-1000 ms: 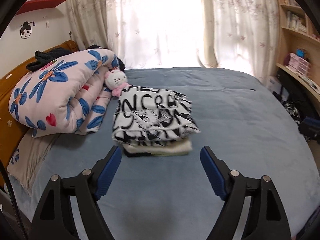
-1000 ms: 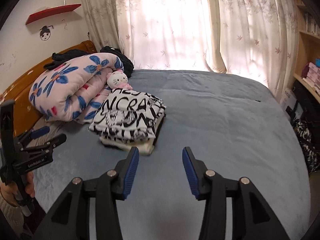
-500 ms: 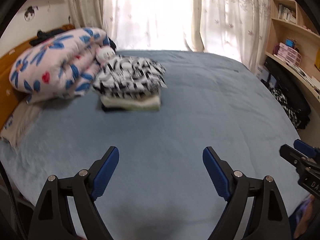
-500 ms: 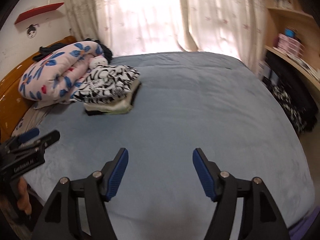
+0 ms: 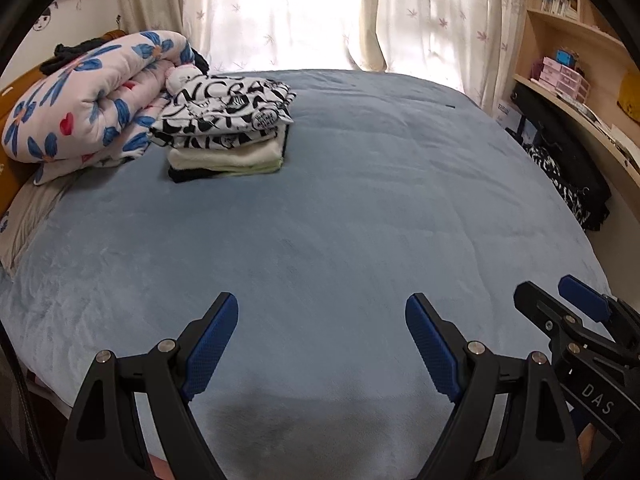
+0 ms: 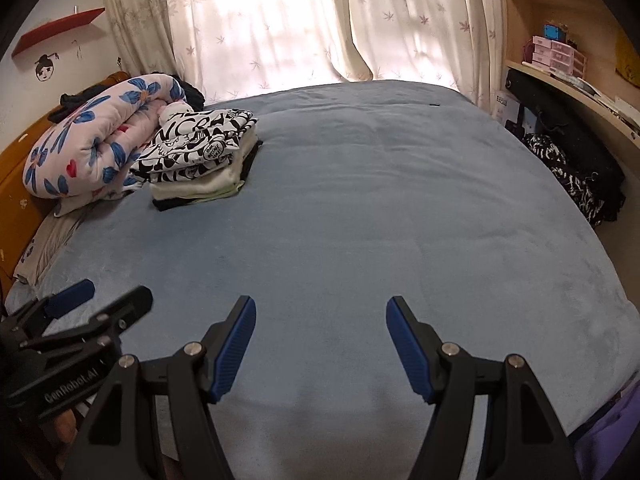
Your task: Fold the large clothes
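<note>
A stack of folded clothes [image 5: 226,132], with a black-and-white lettered garment on top, sits at the far left of the blue bed [image 5: 340,220]; it also shows in the right wrist view [image 6: 200,160]. My left gripper [image 5: 322,312] is open and empty, over the bed's near edge. My right gripper [image 6: 320,312] is open and empty, likewise near the front edge. Each gripper shows in the other's view: the right one [image 5: 560,308] at the lower right, the left one [image 6: 104,300] at the lower left.
A rolled floral quilt [image 5: 88,96] and a plush toy [image 5: 182,76] lie by the wooden headboard. Curtains [image 5: 300,12] hang behind the bed. Shelves [image 5: 580,72] and dark clothes [image 5: 568,176] stand at the right. A purple cloth [image 6: 608,440] shows at the lower right.
Both grippers have pulled back from the folded stack toward the bed's near edge. The right gripper has opened wider. The stack stays in place.
</note>
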Demonstrator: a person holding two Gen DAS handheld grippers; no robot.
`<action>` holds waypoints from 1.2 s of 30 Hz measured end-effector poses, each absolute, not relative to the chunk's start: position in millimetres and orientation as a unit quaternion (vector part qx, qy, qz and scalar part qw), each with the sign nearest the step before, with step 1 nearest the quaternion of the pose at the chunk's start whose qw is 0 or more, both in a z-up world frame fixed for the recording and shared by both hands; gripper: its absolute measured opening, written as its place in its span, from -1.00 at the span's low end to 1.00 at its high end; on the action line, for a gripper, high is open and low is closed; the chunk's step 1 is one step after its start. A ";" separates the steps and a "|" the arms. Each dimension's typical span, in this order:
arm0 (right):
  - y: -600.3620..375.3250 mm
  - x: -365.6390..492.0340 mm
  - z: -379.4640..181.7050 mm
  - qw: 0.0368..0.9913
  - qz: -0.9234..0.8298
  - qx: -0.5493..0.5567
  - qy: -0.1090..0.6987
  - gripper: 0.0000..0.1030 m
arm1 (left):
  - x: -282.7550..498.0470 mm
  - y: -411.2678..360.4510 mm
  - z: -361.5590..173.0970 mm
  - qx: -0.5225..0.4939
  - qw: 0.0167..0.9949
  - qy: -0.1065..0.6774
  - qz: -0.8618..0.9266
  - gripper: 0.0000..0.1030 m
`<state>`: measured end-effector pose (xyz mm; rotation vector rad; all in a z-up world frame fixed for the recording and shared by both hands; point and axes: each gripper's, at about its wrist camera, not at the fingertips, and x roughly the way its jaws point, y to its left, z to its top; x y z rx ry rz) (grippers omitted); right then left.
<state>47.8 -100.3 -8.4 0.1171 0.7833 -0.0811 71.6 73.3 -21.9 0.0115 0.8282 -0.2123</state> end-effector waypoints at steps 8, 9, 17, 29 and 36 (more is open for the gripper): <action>-94.6 49.7 -12.2 0.923 -0.047 0.034 0.380 0.33 | 73.3 65.4 -28.2 0.019 0.907 0.409 -0.104 0.65; -94.0 50.1 -12.5 0.923 -0.046 0.034 0.381 0.33 | 74.0 65.4 -29.1 0.018 0.906 0.411 -0.103 0.65; -92.1 51.7 -16.3 0.922 -0.045 0.029 0.383 0.33 | 79.0 70.5 -33.3 0.011 0.902 0.420 -0.098 0.65; -87.8 51.2 -17.5 0.922 -0.043 0.029 0.384 0.33 | 75.1 75.1 -34.8 0.007 0.901 0.423 -0.091 0.65; -83.3 49.0 -19.2 0.921 -0.037 0.032 0.388 0.33 | 71.5 76.9 -35.9 0.006 0.902 0.424 -0.084 0.65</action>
